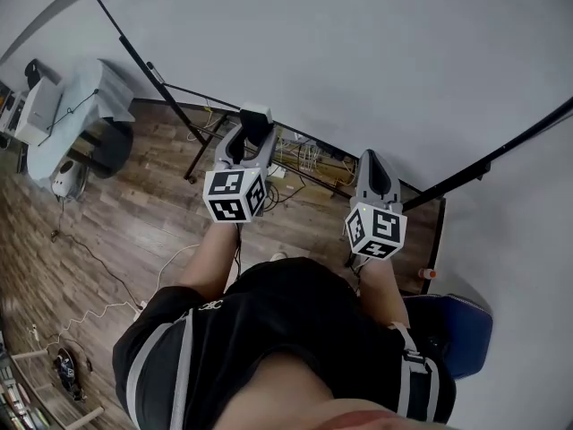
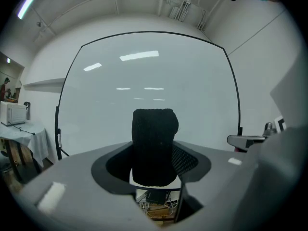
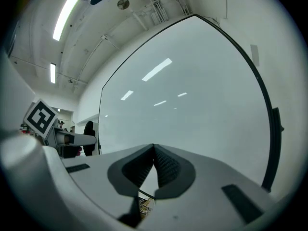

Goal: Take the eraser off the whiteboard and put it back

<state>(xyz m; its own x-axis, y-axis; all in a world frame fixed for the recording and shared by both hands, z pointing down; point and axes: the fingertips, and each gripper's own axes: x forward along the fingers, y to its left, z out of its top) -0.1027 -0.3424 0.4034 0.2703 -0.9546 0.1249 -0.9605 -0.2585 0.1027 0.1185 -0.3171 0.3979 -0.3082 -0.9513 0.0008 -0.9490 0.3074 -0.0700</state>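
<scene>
**Head view first, then each gripper view: eraser off the board and held, the return not yet made**

Head view: the person faces the whiteboard (image 1: 358,52) with both tools held forward. The left hand-held gripper (image 1: 253,137) carries the eraser (image 1: 255,113) at its tip, the pale block sticking out past the jaw ends toward the board. The right hand-held gripper (image 1: 373,158) is just beside it, on its right, with nothing at its tip. From this angle I cannot tell whether the eraser touches the board.

Left gripper view: the jaws stand wide and are clamped on the eraser. It stands upright between the two pads with its dark felt face toward the camera and rises above them. The board lies ahead of the jaws with most of its dark frame in sight, so the eraser appears to be held clear of the surface.

Right gripper view: the ribbed pads meet with nothing between them, so this tool is clenched and empty. The board fills the space ahead. The left tool's marker cube shows off to this gripper's left.

Judged from this, the taking-off half looks done. What is left is to carry the eraser forward to the board, set it there and let go.
</scene>
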